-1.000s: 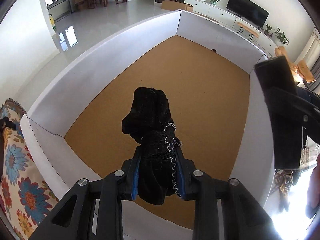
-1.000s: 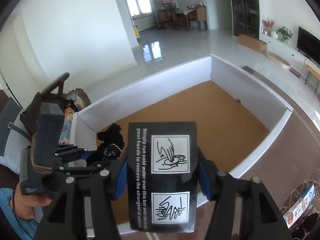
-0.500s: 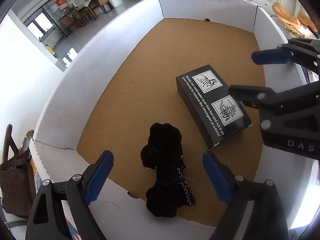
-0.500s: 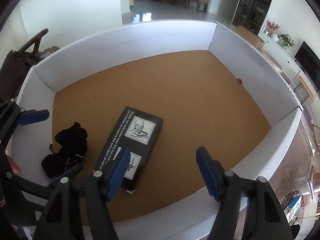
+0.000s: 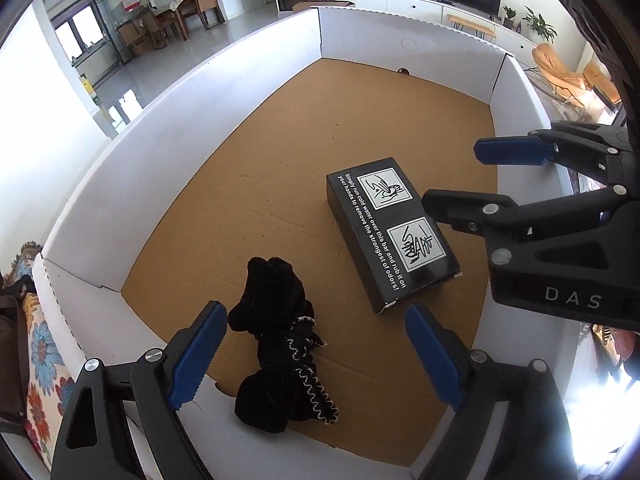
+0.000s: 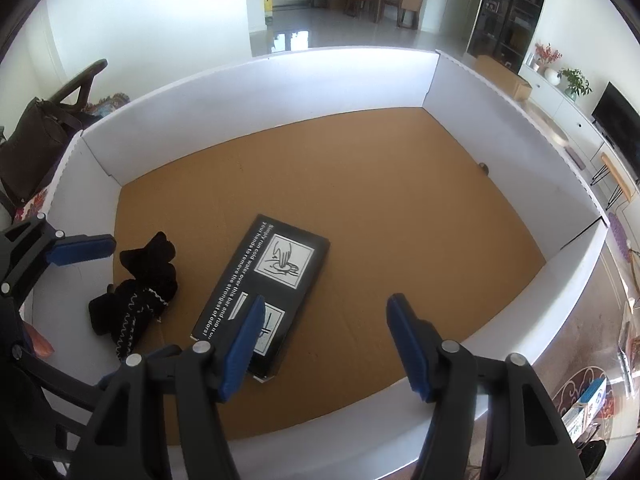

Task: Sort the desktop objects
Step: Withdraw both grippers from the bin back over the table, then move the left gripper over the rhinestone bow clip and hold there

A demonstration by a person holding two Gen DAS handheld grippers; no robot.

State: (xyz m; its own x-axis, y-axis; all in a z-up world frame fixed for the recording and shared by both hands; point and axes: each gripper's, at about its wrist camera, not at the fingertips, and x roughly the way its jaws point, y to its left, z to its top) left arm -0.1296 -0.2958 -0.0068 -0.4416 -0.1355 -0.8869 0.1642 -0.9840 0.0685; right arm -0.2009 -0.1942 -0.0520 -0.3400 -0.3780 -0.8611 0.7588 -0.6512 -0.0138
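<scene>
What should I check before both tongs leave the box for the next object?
1. Left tongs open, holding nothing: ok.
2. Right tongs open, holding nothing: ok.
3. Black cloth bundle lies on the floor of the white box: ok.
4. Black carton lies flat, printed side up: ok.
5. Carton and bundle apart: ok.
6. Next object in view: cannot tell.

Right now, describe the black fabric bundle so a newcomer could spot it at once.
Find the big white-walled box with the brown cardboard floor. In its near corner lies the black fabric bundle, left of the black printed carton. Only the bundle is soft, lumpy and edged in white zigzag stitching.
</scene>
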